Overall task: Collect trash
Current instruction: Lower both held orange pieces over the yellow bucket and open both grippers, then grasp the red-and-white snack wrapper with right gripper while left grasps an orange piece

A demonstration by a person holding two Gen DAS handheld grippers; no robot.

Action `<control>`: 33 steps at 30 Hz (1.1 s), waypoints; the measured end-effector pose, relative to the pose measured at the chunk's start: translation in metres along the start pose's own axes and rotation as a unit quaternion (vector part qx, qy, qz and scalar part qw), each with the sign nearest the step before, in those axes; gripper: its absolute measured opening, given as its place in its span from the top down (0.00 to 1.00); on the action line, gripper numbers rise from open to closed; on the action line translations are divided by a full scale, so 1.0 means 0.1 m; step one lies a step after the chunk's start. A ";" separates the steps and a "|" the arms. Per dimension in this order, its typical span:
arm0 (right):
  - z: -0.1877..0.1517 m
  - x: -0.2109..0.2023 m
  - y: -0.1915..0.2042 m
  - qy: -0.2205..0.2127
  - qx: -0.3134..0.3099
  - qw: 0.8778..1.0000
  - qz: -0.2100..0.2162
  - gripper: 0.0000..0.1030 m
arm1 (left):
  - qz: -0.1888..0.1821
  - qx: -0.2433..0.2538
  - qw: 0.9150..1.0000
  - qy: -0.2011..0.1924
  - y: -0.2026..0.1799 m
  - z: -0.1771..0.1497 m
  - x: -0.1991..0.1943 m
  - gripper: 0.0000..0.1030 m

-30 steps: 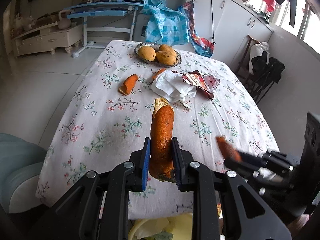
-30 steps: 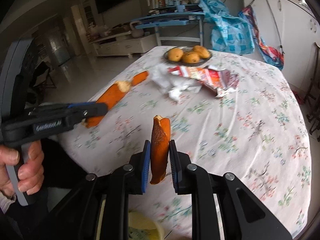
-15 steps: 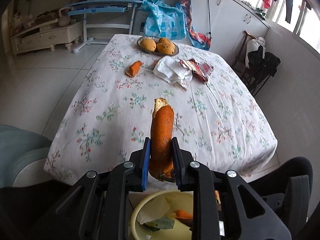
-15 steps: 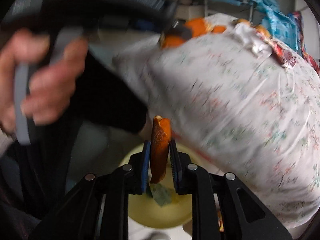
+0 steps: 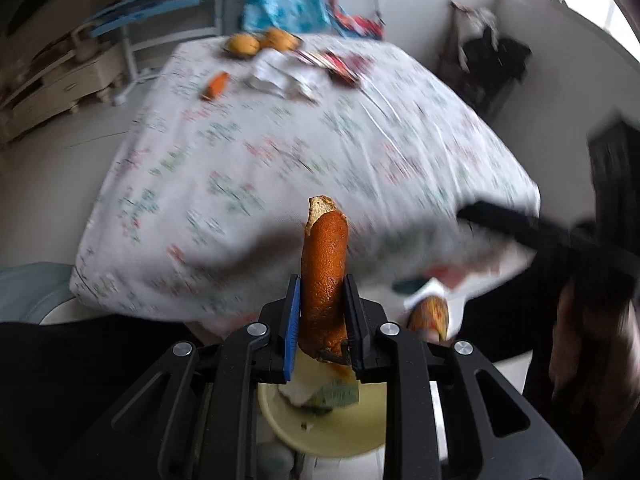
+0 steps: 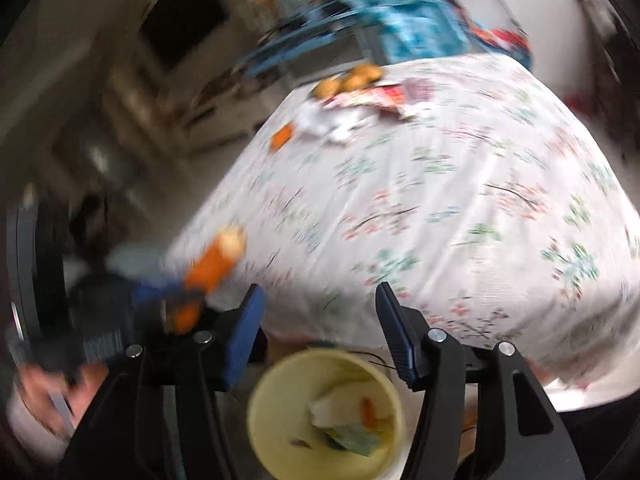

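My left gripper (image 5: 322, 292) is shut on a long strip of orange peel (image 5: 324, 264) that stands upright between its pads, above the yellow bin (image 5: 280, 412) at the table's near edge. The jaws of my right gripper (image 6: 320, 312) are opening over the same bin (image 6: 272, 384), with nothing between them. A small orange peel piece (image 6: 366, 410) lies inside on paper scraps. In the right wrist view the left gripper's peel (image 6: 216, 264) shows blurred at the left. Another peel (image 5: 216, 85), a white tissue (image 5: 280, 74) and a red wrapper (image 5: 340, 65) lie at the table's far end.
The table has a floral cloth (image 5: 280, 152). A bowl of yellow fruit (image 5: 260, 42) stands at its far edge. A blue desk and bags stand behind it, dark chairs at the right. A pale blue seat (image 5: 28, 288) is at the left.
Both grippers drew back from the table to above the bin. The right gripper's jaws parted and its peel strip left them; an orange piece now lies in the bin.
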State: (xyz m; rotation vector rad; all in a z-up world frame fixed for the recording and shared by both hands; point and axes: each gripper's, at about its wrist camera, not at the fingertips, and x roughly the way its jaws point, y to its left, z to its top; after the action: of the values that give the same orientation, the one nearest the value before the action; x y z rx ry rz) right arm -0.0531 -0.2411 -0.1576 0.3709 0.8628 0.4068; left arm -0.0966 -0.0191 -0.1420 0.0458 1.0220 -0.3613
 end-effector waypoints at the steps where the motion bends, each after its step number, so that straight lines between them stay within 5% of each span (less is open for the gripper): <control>1: 0.00 -0.02 -0.02 -0.002 0.008 1.000 0.003 0.45 | -0.001 0.014 1.000 0.010 -0.07 -0.05 0.00 0.80; 6: -0.01 -0.04 -0.06 -0.005 0.017 1.000 0.011 0.45 | 0.001 0.094 0.994 0.060 -0.37 -0.31 0.01 0.76; 10: 0.04 0.03 -0.05 -0.005 0.017 1.000 0.013 0.45 | 0.025 0.162 0.984 0.068 -0.57 -0.49 -0.06 0.44; 15: 0.04 0.02 -0.03 -0.004 0.014 1.000 0.010 0.43 | 0.040 0.191 0.979 0.053 -0.60 -0.47 -0.17 0.35; 20: 0.02 0.06 -0.02 0.002 0.003 1.000 0.006 0.42 | 0.047 0.146 0.988 0.028 -0.40 -0.32 -0.23 0.35; 25: 0.07 0.11 0.15 0.006 -0.050 0.999 -0.017 0.42 | 0.065 0.069 0.995 -0.037 -0.08 0.03 -0.43 0.35; 33: 0.52 0.26 0.42 -0.011 -0.216 0.971 -0.106 0.41 | 0.090 -0.072 0.988 -0.101 0.55 0.74 -0.44 0.35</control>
State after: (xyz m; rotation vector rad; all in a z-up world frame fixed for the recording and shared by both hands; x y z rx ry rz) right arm -0.0049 -0.2004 -0.1234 -0.1184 0.7580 0.3784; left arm -0.0389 0.0297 -0.0732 -0.0273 0.8325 -0.1233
